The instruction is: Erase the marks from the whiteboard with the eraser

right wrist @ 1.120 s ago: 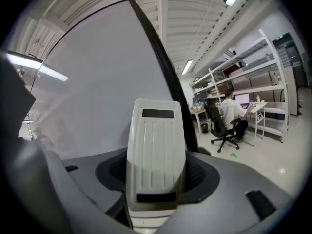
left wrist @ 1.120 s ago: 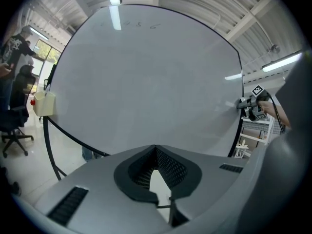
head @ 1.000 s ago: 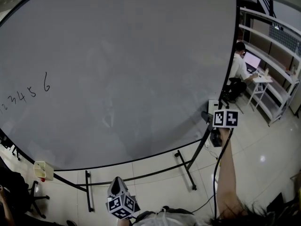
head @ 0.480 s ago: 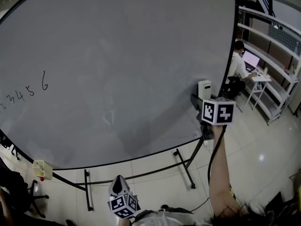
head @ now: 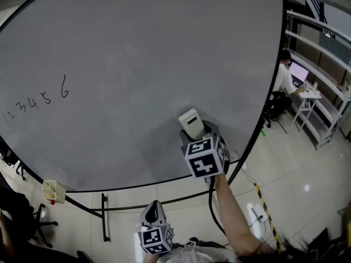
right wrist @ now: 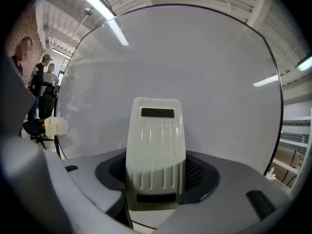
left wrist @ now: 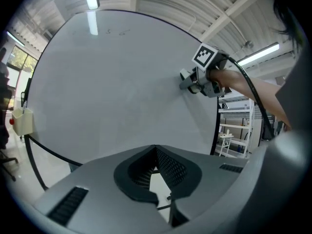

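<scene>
Your right gripper [right wrist: 156,177] had its fingers pinching the eraser [right wrist: 155,140], long axis pointing to 12 o'clock off the fingers, at the whiteboard's [head: 137,53] 5 o'clock. It had swung in from the 3 o'clock edge. The handwritten digits "1 2 3 4 5 6" [head: 38,100] stood at 9 o'clock. Your left gripper [left wrist: 156,177] hung low, fingers pressed together, empty.

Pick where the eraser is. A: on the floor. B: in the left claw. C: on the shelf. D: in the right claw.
D: the right gripper view shows the eraser clamped upright in the right claw, facing the whiteboard.
</scene>
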Demonstrator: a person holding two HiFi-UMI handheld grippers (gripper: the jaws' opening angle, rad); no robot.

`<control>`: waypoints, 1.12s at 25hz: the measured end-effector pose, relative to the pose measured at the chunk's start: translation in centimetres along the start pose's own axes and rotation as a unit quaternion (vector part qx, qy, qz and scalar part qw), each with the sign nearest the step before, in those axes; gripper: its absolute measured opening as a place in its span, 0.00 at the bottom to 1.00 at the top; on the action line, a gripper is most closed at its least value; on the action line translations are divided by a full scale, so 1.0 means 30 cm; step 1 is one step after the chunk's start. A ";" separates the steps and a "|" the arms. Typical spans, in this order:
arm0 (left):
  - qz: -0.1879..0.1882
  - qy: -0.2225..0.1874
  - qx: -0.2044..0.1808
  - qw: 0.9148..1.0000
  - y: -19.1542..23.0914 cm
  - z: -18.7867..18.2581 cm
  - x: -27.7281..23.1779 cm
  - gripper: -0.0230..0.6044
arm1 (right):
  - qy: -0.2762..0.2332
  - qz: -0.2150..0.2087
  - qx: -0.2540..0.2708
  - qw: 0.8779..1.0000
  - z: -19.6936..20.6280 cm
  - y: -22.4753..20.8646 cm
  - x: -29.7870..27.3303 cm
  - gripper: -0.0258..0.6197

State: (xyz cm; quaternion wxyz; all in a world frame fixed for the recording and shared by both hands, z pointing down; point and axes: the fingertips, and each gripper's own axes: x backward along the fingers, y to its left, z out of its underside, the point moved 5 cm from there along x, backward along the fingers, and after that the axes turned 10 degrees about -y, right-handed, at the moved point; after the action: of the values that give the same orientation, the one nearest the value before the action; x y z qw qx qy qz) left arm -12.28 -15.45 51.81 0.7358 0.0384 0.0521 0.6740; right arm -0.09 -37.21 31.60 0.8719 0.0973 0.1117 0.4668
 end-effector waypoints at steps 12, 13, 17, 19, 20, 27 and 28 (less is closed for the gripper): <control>-0.040 -0.010 0.023 0.999 0.112 -0.011 0.060 0.04 | 0.054 -0.013 0.110 0.992 -0.062 0.269 -0.075 0.46; -0.040 -0.011 0.024 0.999 0.117 -0.015 0.067 0.04 | 0.054 -0.005 0.095 0.994 -0.065 0.241 -0.073 0.46; -0.052 -0.007 0.028 0.998 0.174 -0.011 0.098 0.04 | 0.055 0.060 0.023 0.996 -0.125 0.044 -0.038 0.46; -0.059 -0.004 0.033 0.998 0.206 -0.005 0.107 0.04 | 0.055 0.070 0.022 0.996 -0.162 0.037 -0.034 0.46; -0.060 -0.005 0.035 0.998 0.218 -0.006 0.110 0.04 | 0.054 0.064 0.033 0.996 -0.179 0.074 -0.040 0.46; -0.055 -0.022 0.034 0.998 0.255 -0.045 0.133 0.04 | 0.067 0.029 0.093 0.993 -0.153 0.280 -0.100 0.46; -0.057 -0.022 0.034 0.998 0.266 -0.045 0.138 0.04 | 0.072 0.032 0.067 0.995 -0.145 0.241 -0.097 0.46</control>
State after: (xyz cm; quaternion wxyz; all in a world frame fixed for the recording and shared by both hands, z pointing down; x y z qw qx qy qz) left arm -19.97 -10.63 51.37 0.7721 0.0752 0.0607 0.6281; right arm -8.63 -35.43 29.73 0.8380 0.1249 0.2014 0.4914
